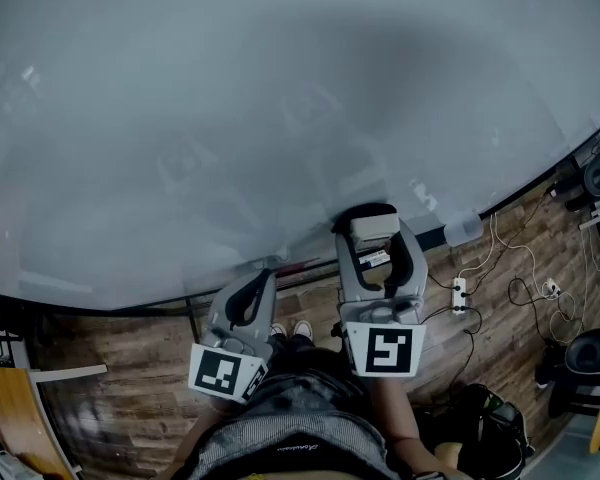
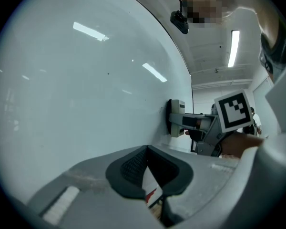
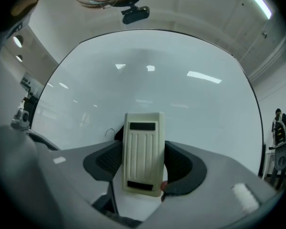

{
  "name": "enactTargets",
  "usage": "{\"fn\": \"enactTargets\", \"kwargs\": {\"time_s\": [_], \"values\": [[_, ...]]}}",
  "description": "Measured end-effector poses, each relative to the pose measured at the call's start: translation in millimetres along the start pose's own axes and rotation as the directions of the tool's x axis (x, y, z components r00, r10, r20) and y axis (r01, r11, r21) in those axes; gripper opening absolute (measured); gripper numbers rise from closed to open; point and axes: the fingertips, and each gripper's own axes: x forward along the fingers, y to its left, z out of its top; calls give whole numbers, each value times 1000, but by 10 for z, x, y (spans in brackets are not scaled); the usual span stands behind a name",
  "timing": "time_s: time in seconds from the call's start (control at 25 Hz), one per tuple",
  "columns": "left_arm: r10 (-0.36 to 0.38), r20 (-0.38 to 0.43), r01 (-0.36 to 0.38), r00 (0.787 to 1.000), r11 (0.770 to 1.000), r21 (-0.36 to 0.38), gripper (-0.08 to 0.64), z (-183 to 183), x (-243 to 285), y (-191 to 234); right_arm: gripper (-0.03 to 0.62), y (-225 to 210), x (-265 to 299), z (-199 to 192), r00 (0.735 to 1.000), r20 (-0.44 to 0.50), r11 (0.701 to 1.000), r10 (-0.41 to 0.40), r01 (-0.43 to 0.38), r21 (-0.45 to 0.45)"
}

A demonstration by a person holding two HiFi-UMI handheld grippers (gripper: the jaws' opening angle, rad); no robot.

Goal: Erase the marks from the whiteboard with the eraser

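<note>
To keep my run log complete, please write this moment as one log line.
right gripper: shut on eraser | eraser: pressed against whiteboard | left gripper: open, holds nothing

- Whiteboard (image 1: 230,118): one.
- Eraser (image 3: 143,149): one, cream, ribbed.
- Grippers: two, namely the left gripper (image 2: 150,170) and the right gripper (image 3: 144,162).
- Marker cubes (image 1: 225,373) (image 1: 383,351): two, one per gripper.
- Mark (image 3: 108,131): one thin curved line made out on the board, beside the eraser.
- Shoes (image 1: 277,330) (image 1: 302,328): two, a pair, pale.
- Power strip (image 1: 459,294): one, white, on the floor.
- Bystander (image 3: 279,128): one, at the far edge of the right gripper view.
</note>
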Motion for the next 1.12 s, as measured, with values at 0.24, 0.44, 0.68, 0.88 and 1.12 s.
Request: {"fn": "enactTargets", "kwargs": {"time_s": [0.24,0.44,0.68,0.88,1.12], "values": [[-40,-4,40,999,999,0,3,75,-29,-35,267,78,-2,113,1000,22,1000,-8,7,15],[-47,2,47,999,999,0,3,70,-138,40,267,255,-3,131,1000,17,1000,-3,2,26],[-62,-5,63,998,998,15,3,-54,-259,178,267,581,38,115,999,42,1000,20,-20,10],[-54,-25,54,998,998,16,3,-163,-226,193,267,558,53,68,998,61,999,25,-26,19],[-74,-40,74,996,997,20,3,-138,73,-84,268,346,20,155,995,82,998,55,-58,33]]}}
